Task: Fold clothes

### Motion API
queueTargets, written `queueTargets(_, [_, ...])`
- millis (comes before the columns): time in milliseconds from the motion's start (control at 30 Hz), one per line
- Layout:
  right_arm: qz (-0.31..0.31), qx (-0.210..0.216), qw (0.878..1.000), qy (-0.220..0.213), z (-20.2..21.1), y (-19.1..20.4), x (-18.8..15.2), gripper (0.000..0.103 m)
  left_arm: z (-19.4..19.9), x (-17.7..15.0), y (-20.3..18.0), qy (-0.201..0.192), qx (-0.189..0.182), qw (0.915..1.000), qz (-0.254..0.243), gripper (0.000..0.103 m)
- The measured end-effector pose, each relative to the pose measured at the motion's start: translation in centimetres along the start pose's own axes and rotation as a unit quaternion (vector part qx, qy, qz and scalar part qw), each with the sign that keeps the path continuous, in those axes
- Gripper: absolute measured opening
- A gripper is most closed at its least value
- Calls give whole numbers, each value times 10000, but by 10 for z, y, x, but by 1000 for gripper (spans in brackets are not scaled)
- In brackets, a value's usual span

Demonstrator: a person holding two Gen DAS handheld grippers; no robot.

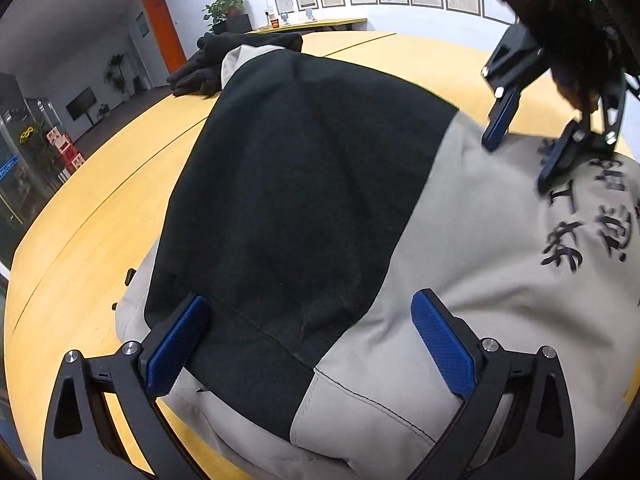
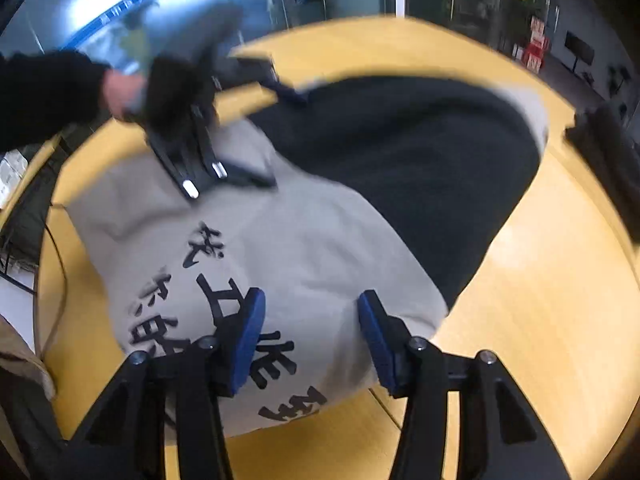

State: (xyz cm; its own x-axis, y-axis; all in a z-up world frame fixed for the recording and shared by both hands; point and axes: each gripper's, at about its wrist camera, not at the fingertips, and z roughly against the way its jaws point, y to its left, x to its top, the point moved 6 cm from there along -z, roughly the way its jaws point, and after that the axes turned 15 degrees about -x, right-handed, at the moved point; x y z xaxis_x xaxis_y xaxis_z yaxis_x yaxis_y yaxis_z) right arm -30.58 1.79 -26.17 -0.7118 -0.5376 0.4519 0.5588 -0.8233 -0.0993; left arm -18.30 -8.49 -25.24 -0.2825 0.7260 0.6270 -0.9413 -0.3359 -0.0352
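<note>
Grey-and-black garment point(image 1: 460, 240) lies bunched on the yellow table point(image 1: 100, 208), black printed characters point(image 2: 224, 300) on its grey part. Left gripper point(image 1: 312, 344) — jaws spread wide, blue pads point(image 1: 444, 352) low over the cloth on either side of the black-grey seam, nothing clamped between them. Right gripper point(image 2: 310, 340) — also parted, somewhat narrower, pads over the grey printed area; whether they press the cloth, cannot tell. A pile of dark clothing point(image 1: 224, 60) sits farther back on the table, touching the garment's far end.
</note>
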Motion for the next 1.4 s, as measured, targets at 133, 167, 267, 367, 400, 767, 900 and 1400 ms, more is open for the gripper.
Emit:
queueTargets(133, [84,-13,9999,133,-5,0,-11,52,4,1,-3,194,325,9993,16,103])
queueTargets(167, [113,-12,9998,144,-5,1,-13,52,8,2,-4,261,541,9982,0,100])
queueTargets(267, [155,-2,9997,168,-4,2,-18,53,44,8,-34,86,739,9972,-61,96])
queueTargets(367, [53,23,9999,133,1,2,-24,53,80,13,-91,-226,505,9982,-213,97])
queueTargets(400, [16,26,9999,116,2,2,-26,53,83,10,-112,-243,339,9989,-232,98])
queueTargets(767, [59,218,9996,179,64,15,-43,53,28,-79,-168,597,-120,9974,391,100])
queueTargets(900, [747,544,9957,-27,93,44,-45,53,31,-84,-168,592,-268,9974,313,100])
queueTargets(1400, [1757,242,9837,296,34,58,-89,55,88,-64,-150,-313,-796,9873,1338,101])
